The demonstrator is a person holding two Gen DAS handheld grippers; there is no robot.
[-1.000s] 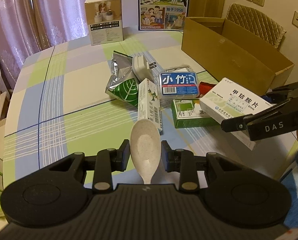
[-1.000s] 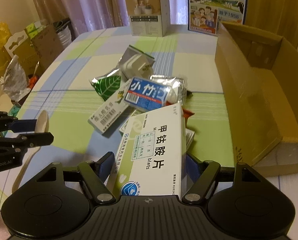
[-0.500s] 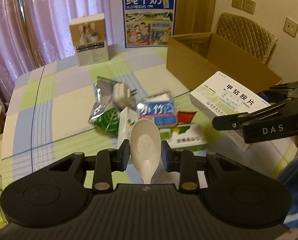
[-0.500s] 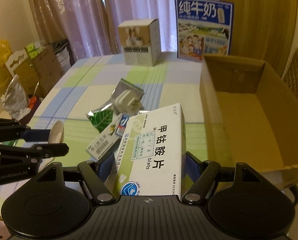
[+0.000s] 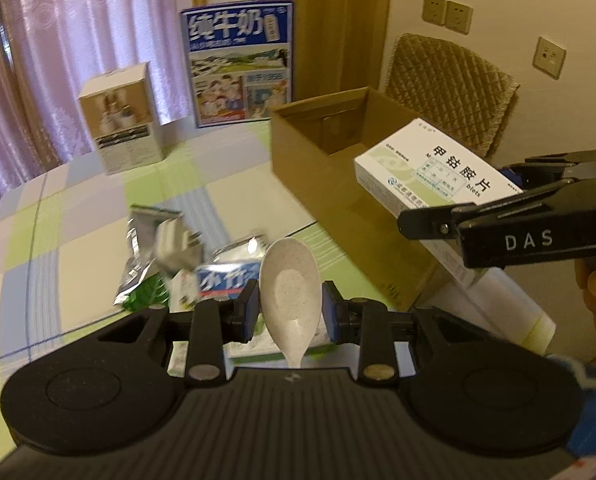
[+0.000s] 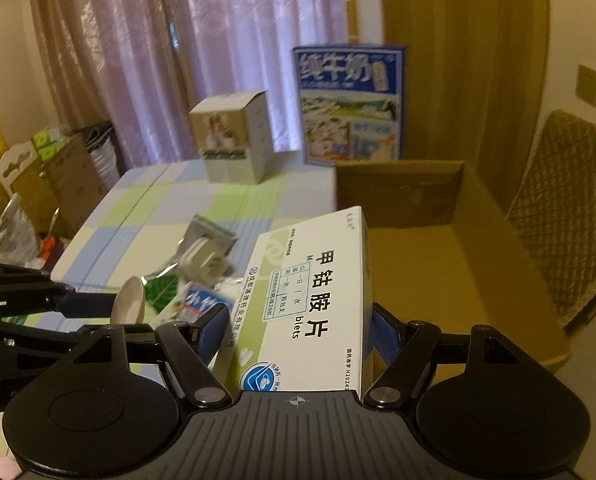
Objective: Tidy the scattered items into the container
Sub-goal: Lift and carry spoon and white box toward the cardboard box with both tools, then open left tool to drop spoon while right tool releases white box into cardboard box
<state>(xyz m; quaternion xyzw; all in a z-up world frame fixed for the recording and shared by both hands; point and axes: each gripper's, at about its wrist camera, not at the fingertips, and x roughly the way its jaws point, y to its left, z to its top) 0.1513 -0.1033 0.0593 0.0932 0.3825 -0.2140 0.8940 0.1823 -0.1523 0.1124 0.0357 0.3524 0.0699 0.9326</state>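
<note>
Both tools have risen off the bench since earlier. Right tool (image 6: pixel 295 340) clamps medicine box (image 6: pixel 314 300) over cardboard box (image 6: pixel 510 248) at bench's right edge; left tool (image 5: pixel 289 310) pinches spoon (image 5: pixel 289 288). Clear wall, lower, then release.

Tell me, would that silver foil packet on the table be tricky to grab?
Probably. The foil packet looks crumpled and thin, so likely floppy and light. Its shiny surface may be slippery, and the plug resting on it could slide off.
</note>
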